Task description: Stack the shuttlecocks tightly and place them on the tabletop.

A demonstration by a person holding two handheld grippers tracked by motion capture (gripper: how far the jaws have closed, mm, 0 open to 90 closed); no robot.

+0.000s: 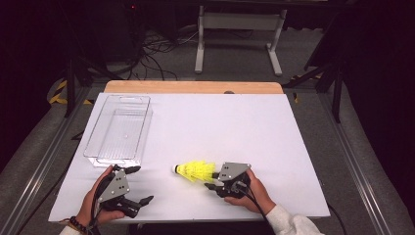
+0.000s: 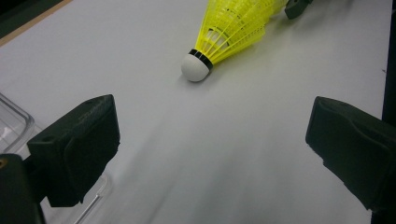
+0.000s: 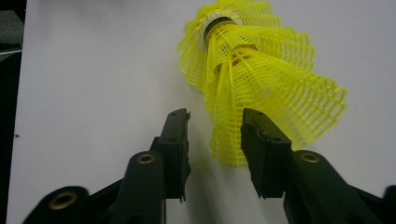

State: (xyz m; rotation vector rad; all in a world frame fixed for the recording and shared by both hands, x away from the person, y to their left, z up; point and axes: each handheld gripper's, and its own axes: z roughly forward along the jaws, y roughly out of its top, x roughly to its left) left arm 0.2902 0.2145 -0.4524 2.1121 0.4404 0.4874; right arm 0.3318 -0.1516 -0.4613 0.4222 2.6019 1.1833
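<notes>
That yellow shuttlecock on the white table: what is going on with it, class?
A person works at the table with a hand-held gripper in each hand. The yellow shuttlecock lies on its side, white tip pointing left. The right hand-held gripper has its jaws apart around the skirt's edge, not pressing it. The left hand-held gripper rests open near the clear plastic bin, which holds nothing.

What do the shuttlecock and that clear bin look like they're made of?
Shuttlecock: the yellow skirt looks like moulded plastic mesh, thin and slightly see-through in the right gripper view; the white cap with its black band looks smooth and matte, possibly foam or cork, hard to tell. Bin: clear hard plastic, glossy, with the table showing through its walls.
</notes>
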